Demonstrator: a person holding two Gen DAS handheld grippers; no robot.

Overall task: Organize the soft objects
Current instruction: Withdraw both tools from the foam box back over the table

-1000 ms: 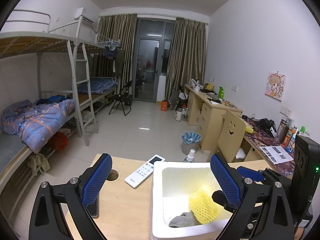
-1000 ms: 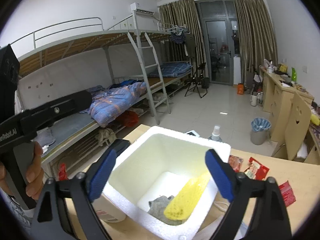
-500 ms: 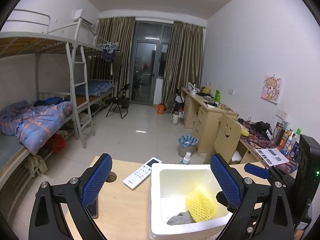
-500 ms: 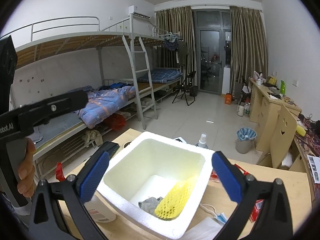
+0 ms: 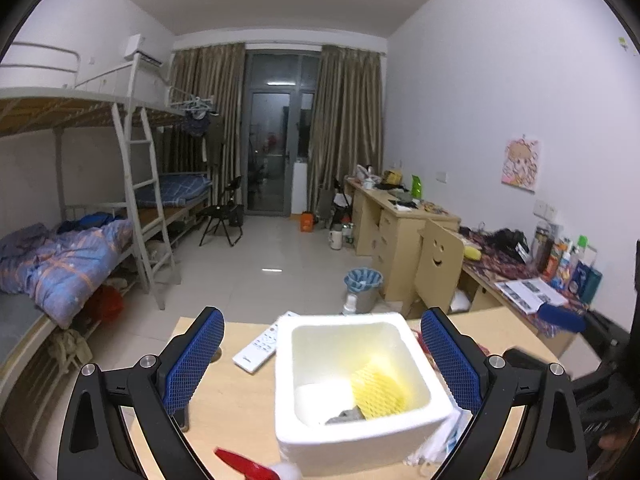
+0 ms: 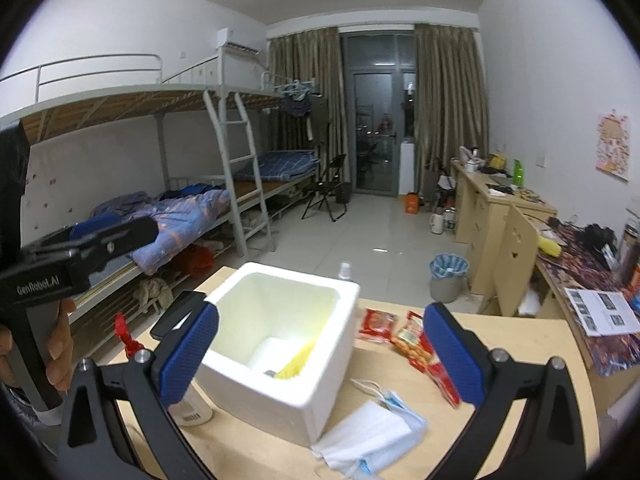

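Observation:
A white foam box (image 5: 360, 440) stands on the wooden table, and it also shows in the right wrist view (image 6: 296, 384). Inside it lie a yellow foam net (image 5: 376, 390) and a grey cloth (image 5: 348, 415); the net also shows in the right wrist view (image 6: 296, 364). My left gripper (image 5: 324, 364) is open and empty above and behind the box. My right gripper (image 6: 320, 356) is open and empty above the box. Face masks (image 6: 372, 440) lie on the table beside the box's near right corner.
A white remote (image 5: 262, 346) lies left of the box. Red snack packets (image 6: 404, 336) lie to its right. A white bottle (image 6: 192, 408) stands at its near left. A red object (image 5: 244, 464) is at the front edge. The table (image 6: 520, 344) ends before the open floor.
Both grippers have pulled back and risen away from the box. The box looks smaller and the masks and snack packets have come into the right wrist view. Both stay open.

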